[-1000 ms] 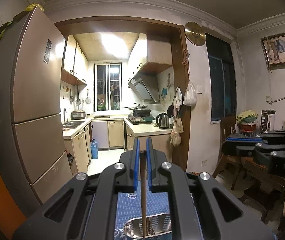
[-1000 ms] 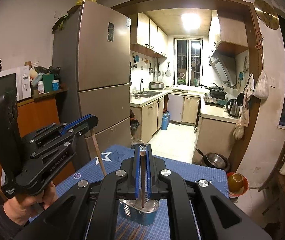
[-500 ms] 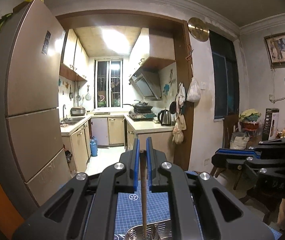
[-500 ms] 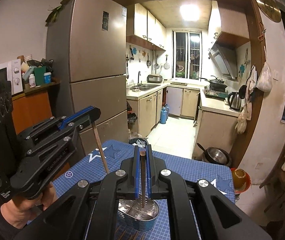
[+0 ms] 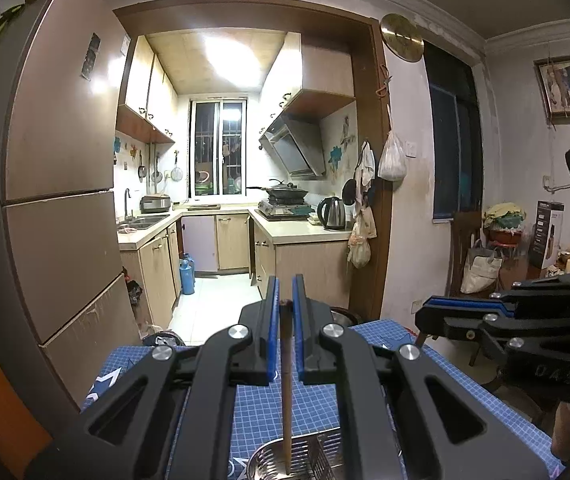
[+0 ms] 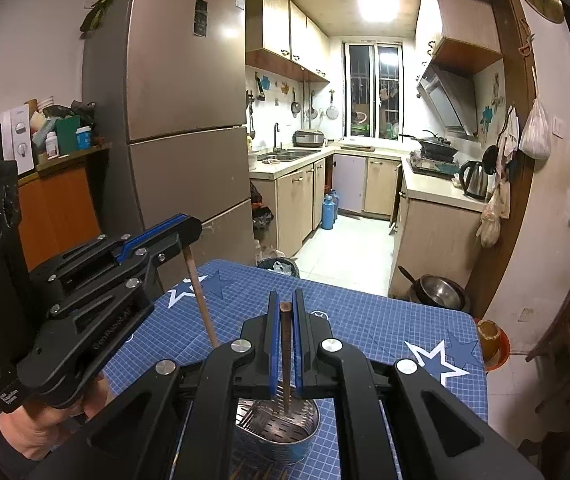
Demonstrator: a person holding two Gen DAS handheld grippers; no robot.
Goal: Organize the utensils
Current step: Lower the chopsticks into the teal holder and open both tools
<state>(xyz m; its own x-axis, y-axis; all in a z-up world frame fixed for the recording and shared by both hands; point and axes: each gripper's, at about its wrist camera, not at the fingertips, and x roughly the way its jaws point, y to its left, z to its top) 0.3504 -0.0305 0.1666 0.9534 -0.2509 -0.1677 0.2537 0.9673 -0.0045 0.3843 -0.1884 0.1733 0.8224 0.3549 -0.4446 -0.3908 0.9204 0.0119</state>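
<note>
Both grippers — left [image 5: 285, 312], right [image 6: 285, 312] — clamp upright chopsticks [image 6: 285, 356] over the holder's rim [image 6: 313, 406].

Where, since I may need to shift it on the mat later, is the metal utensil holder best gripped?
Probably its thin rim, from straight above, one finger inside the wall and one outside. The utensil holder stands upright and open-topped, and its round body looks too wide to span. Keep clear of the chopstick hanging over it.
</note>
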